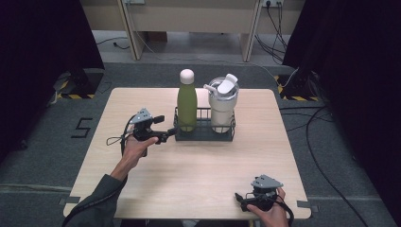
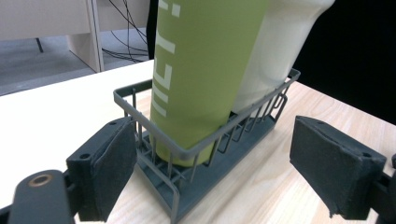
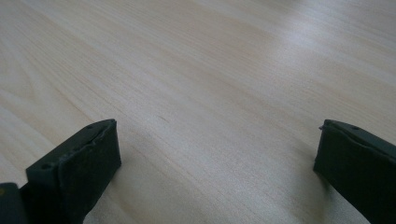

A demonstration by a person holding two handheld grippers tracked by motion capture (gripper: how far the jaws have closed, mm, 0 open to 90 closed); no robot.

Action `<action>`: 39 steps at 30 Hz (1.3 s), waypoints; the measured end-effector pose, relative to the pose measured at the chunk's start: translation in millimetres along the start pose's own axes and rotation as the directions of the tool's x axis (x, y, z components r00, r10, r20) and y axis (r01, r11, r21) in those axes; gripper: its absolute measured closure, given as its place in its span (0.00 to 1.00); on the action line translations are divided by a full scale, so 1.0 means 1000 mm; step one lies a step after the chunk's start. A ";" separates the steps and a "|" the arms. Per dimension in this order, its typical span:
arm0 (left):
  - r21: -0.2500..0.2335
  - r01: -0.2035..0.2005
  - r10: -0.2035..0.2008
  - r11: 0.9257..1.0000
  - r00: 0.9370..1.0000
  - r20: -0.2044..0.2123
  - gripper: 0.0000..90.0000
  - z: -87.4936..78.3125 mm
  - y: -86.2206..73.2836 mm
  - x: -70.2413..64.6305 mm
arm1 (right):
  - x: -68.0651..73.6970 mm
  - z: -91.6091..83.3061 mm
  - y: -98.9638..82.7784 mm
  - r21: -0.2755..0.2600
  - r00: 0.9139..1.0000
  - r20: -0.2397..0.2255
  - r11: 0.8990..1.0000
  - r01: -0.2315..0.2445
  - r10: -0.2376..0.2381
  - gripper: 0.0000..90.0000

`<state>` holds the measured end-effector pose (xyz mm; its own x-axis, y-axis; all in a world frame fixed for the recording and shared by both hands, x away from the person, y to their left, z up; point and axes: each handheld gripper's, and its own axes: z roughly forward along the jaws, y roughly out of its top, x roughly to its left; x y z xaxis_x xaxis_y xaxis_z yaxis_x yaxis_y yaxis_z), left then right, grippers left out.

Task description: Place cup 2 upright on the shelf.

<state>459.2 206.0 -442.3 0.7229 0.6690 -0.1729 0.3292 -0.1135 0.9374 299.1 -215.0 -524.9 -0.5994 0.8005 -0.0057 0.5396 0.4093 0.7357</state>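
Left gripper [image 1: 166,127] jaws gaping, straddling basket [image 2: 196,149] corner; pinching off-centre risks tipping bottle [image 2: 201,70]. Right gripper [image 1: 243,199] jaws gaping, idling.

Green bottle [image 2: 201,70] – white lettering, perhaps "MEY:"; floor [image 1: 56,142] – "5".

I'm seeing a white tumbler [image 2: 280,51] standing just beyond the fingers of the left gripper [image 2: 224,168], out past their tips. The pale wooden table [image 3: 210,70] is lying bare between and ahead of the right gripper [image 3: 215,163] fingers. Well beyond the left fingers, cables [image 1: 276,28] are trailing over the grey floor [image 1: 47,156]. Behind those fingers, a black "5" mark [image 1: 81,127] is sitting on that floor.
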 end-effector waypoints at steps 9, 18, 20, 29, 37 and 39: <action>0.003 -0.011 0.011 1.000 1.000 0.014 0.16 -0.007 -0.003 -0.006 | 0.000 0.000 0.000 0.000 1.000 0.000 1.000 0.000 0.000 0.01; 0.012 -0.001 0.001 1.000 0.999 0.034 0.16 -0.014 -0.010 -0.010 | 0.000 0.000 0.000 0.000 1.000 0.000 1.000 0.000 0.000 0.01; 0.012 -0.006 0.006 1.000 0.999 0.039 0.16 -0.016 -0.011 -0.013 | 0.000 0.000 0.000 0.000 1.000 0.000 1.000 0.000 0.000 0.01; 0.009 0.005 -0.005 1.000 0.998 0.069 0.16 -0.025 -0.020 -0.021 | 0.000 0.000 0.000 0.002 1.000 0.000 1.000 -0.003 0.003 0.01; 0.019 0.003 -0.005 1.000 0.995 0.098 0.16 -0.030 -0.033 -0.030 | 0.000 0.000 0.000 -0.002 1.000 0.001 1.000 0.000 0.000 0.01; 0.027 0.003 -0.005 1.000 0.995 0.102 0.16 -0.031 -0.038 -0.033 | 0.000 0.000 0.000 -0.002 1.000 0.001 1.000 0.000 0.000 0.01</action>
<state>404.0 211.6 -463.1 0.7792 0.5913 -0.2079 0.3477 -0.1318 0.9283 299.2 -214.7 -525.1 -0.5987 0.8010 -0.0068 0.5383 0.4086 0.7370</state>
